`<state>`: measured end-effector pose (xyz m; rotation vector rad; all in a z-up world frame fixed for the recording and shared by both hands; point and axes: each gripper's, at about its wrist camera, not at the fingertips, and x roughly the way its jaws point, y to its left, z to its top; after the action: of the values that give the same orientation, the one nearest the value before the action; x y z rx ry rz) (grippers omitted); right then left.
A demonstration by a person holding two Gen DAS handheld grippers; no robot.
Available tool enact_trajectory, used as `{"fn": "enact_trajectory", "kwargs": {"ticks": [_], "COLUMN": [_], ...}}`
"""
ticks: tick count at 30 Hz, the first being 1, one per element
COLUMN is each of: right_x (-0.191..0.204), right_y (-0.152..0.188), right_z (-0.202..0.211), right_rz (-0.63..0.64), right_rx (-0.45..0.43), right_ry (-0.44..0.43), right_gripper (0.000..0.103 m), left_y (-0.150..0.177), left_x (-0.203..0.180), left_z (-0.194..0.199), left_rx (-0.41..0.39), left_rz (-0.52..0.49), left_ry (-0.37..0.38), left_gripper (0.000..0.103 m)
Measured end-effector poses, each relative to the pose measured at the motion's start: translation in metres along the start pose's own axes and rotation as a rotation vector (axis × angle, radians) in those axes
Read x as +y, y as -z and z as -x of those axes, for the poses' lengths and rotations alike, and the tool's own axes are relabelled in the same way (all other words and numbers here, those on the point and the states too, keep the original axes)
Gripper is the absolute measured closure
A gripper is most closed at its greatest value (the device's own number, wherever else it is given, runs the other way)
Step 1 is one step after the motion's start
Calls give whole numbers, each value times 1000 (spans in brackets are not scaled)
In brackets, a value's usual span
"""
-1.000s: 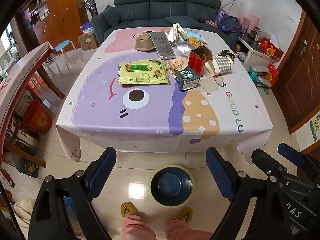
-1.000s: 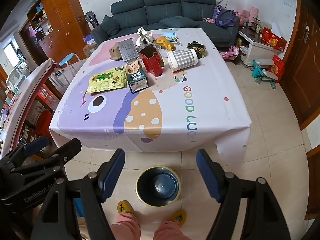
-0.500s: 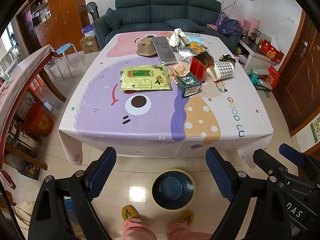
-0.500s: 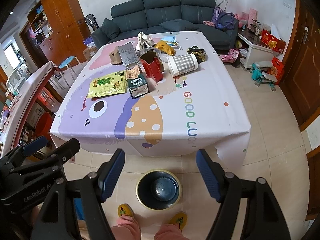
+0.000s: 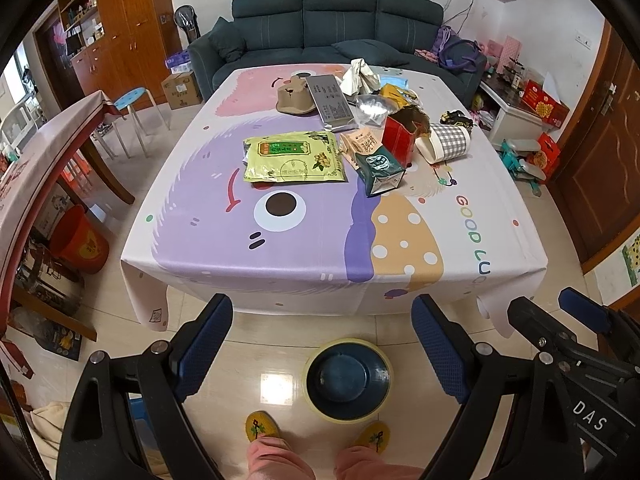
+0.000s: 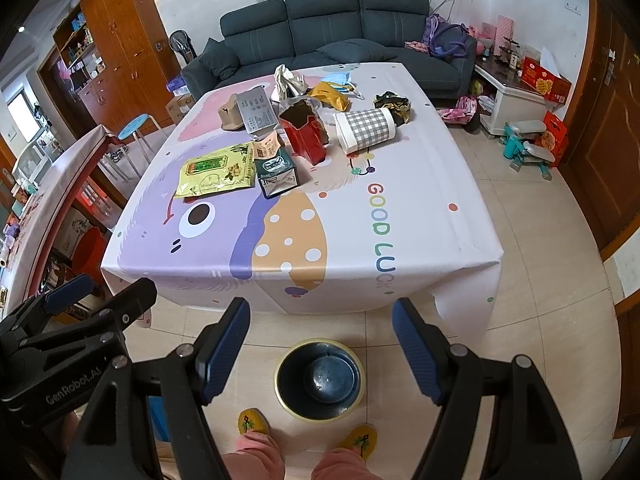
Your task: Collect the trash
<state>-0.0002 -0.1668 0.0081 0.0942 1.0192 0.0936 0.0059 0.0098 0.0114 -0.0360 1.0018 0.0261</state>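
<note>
Trash lies on the far half of a table [image 5: 320, 248] with a cartoon cloth: a yellow-green packet [image 5: 294, 157], a dark green carton [image 5: 378, 170], a red carton [image 5: 400, 136], a checked paper cup [image 5: 444, 145] on its side, a grey booklet [image 5: 334, 102], a brown paper piece [image 5: 295, 98] and crumpled wrappers. The same pile shows in the right wrist view, with the packet [image 6: 218, 170] and cup [image 6: 366, 130]. A dark blue bin [image 5: 346, 378] with a yellow rim stands on the floor before the table, also in the right wrist view [image 6: 319, 378]. My left gripper [image 5: 322, 350] and right gripper [image 6: 320, 348] are open and empty above the bin.
A dark sofa [image 5: 336, 20] stands behind the table. A second table [image 5: 36, 160], a blue stool [image 5: 134, 98] and a red bucket [image 5: 80, 240] are at the left. A white cabinet [image 6: 516, 100] and boxes are at the right. The person's feet [image 5: 316, 434] are below.
Both grippers have drawn back slightly and tilted up, so the table and trash sit lower in view. Both stay open and empty.
</note>
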Motion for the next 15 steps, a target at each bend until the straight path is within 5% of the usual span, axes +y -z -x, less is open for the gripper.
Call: {"fn": "enact_trajectory", "kwargs": {"ticks": [15], "right_x": [4], "right_y": [3], "right_z": [2], "right_rz": [21], "right_rx": [-8], "right_ry": [-2], "right_gripper": [29], "left_y": [4], "left_x": [2], "left_z": [5], "left_rx": [-12], "left_rz": [3], "left_ry": [-12], "left_gripper": [13]}}
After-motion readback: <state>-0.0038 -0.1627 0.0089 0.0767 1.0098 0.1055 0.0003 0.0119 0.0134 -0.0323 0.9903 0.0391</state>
